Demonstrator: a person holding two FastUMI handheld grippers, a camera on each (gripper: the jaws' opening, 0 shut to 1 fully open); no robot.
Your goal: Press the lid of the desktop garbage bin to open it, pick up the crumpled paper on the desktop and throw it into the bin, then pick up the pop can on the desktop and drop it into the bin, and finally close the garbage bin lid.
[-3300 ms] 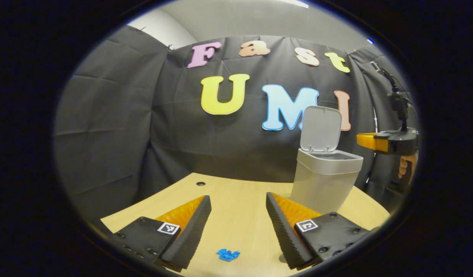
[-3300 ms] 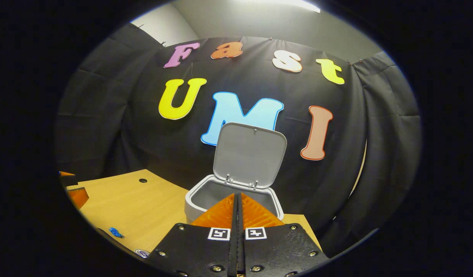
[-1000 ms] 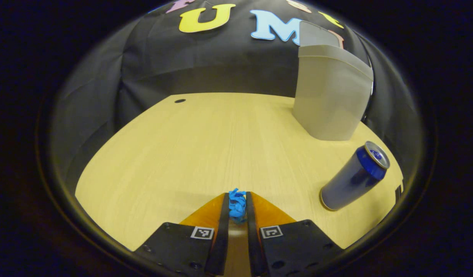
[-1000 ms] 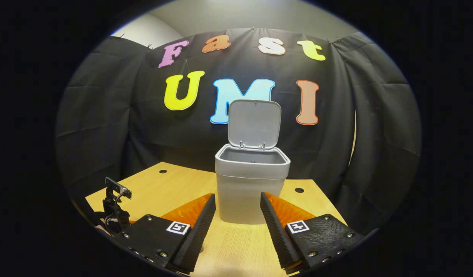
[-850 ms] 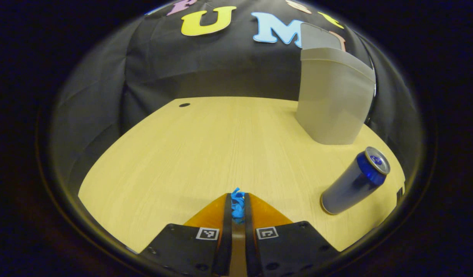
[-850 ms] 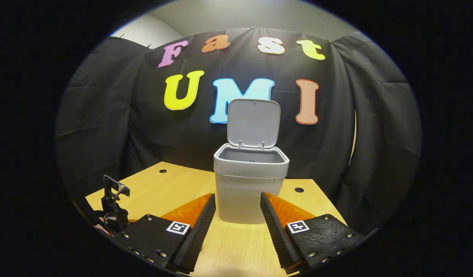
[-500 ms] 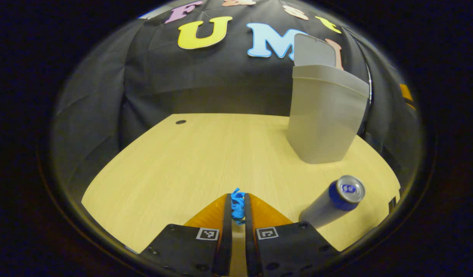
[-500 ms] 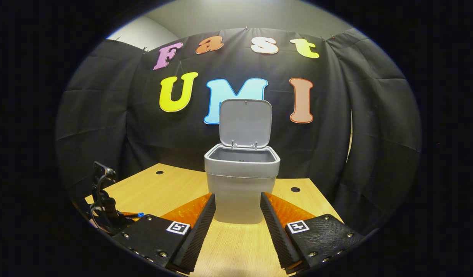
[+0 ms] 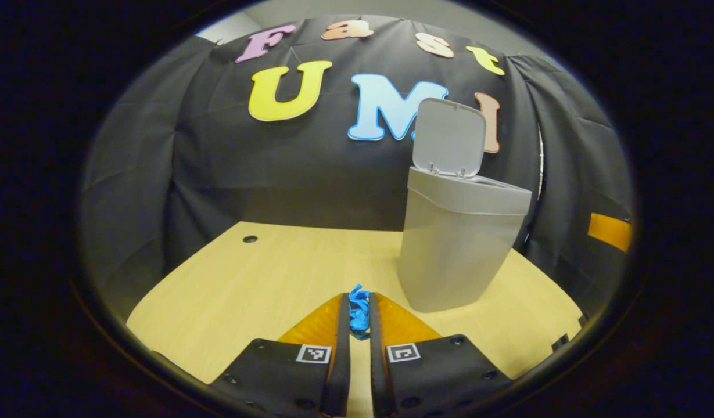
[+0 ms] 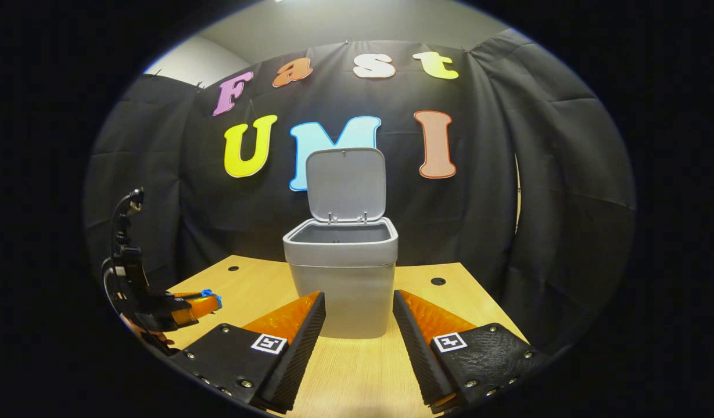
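Left gripper [image 9: 359, 310] closed on the paper [image 9: 359, 310], a small blue crumple pinched between both fingers at the tips, held above the table [image 9: 264, 278] short of the bin [image 9: 458, 244]. In the left gripper view the bin stands ahead and to the right of the paper, well apart. Right gripper [image 10: 357, 325] open, fingers spread wide, nothing between them, low over the table directly in front of the bin [image 10: 342, 278]. In the right gripper view the left gripper [image 10: 208, 302] sits off to the bin's left with the blue paper [image 10: 207, 293] at its tip. Bin upright on the table, lid [image 10: 345, 183] raised and standing up at its rear edge, mouth open. Behind the bin, the black cloth wall [image 10: 508, 174].
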